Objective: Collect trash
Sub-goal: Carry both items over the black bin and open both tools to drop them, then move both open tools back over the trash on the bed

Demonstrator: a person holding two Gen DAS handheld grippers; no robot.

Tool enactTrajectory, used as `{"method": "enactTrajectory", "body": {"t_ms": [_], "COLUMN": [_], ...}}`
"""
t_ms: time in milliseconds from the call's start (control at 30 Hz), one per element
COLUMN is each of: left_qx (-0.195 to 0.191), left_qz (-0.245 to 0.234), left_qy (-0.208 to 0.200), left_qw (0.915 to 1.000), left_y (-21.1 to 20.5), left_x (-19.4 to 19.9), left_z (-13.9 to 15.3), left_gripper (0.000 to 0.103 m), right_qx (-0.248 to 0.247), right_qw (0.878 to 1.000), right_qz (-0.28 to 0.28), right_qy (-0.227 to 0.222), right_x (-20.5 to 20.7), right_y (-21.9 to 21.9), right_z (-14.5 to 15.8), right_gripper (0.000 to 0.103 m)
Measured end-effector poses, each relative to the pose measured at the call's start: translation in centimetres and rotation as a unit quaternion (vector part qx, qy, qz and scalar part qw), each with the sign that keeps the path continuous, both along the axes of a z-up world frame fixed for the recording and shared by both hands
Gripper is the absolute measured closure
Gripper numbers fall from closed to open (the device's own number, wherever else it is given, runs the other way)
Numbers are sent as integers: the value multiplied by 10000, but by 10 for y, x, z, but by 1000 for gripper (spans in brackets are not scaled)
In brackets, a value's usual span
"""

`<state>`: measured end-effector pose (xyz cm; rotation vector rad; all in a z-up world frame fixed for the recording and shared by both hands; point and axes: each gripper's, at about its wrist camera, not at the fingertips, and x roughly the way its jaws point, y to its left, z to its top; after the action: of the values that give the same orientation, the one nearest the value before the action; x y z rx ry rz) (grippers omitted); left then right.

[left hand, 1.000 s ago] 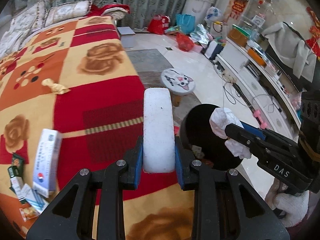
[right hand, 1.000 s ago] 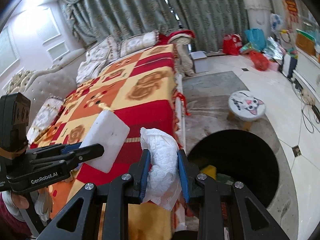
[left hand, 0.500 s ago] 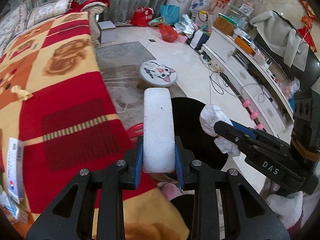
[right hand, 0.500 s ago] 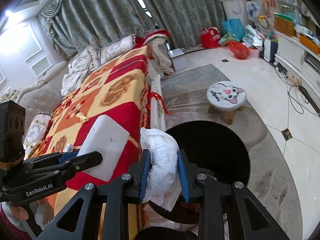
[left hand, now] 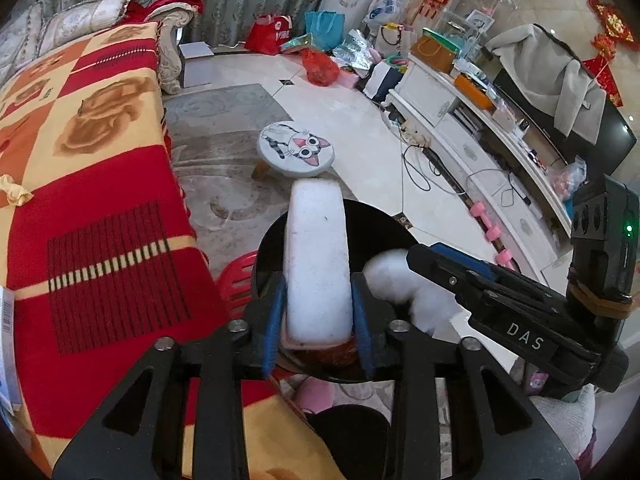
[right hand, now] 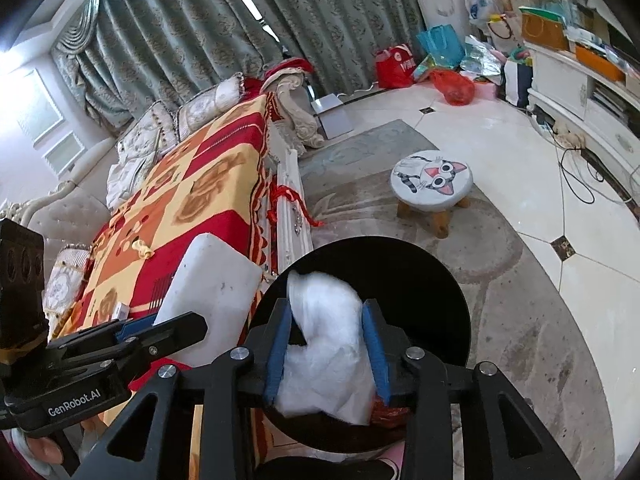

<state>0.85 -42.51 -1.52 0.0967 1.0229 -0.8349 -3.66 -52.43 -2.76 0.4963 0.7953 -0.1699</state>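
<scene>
A white foam block stands upright between the pads of my left gripper, over the near edge of the round black bin. The jaws are opening, and thin gaps show beside the block. My right gripper hovers over the same bin. Its jaws are opening too. A crumpled white tissue sits blurred between the blue pads and sags below them. Each gripper shows in the other's view: the right gripper with the tissue, and the left gripper with the block.
The bed with a red and yellow blanket lies to the left, a crumpled wrapper on it. A cat-face stool stands beyond the bin, with a red basket beside it. A white TV cabinet and floor cables run along the right.
Both grippers moved off the bed to above the black bin and dipped lower. Both pairs of jaws have widened. The tissue has gone blurred and slumped between the right pads.
</scene>
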Motion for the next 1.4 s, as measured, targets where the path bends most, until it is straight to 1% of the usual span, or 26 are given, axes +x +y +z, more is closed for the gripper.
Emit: {"method": "enactTrajectory", "body": {"t_ms": [67,167,467,667,733,867,1067,1267,1400], "left_qx": [-24,10,258,398,446,545,718,890,1026], "left_qz": [12,26,250,477,612,877,1312,1847,2257], "left_qy": [32,-2,-254,-412,-460,-509,-551,-577,-562], "left_qw": [10000,10000,9990,9972,9961,9934,9872,9771,9671], "left_y": [2,6,31,60,76,109,164,235,287], "left_x": [1,0,-2,-2,-2,4,12,22,30], "left_z": [0,1,7,13,16,20,24,26,23], "left_gripper": [52,52,52,52,52,52,52,52,52], "right_qx": [-6,-14,-12,-40,-24,-13,35,-1,-9], "right_qw": [10000,10000,9997,9991,9986,9968,9919,9834,9776], "right_qz": [5,10,214,410,516,788,1264,1803,2090], "right_qy": [-1,24,92,81,83,104,145,205,250], "right_x": [0,1,8,16,20,32,51,71,82], "right_y": [1,1,17,39,49,77,121,174,202], "right_z": [0,0,-2,2,2,0,-4,-5,-7], "right_gripper": [67,63,62,61,60,52,51,51,51]}}
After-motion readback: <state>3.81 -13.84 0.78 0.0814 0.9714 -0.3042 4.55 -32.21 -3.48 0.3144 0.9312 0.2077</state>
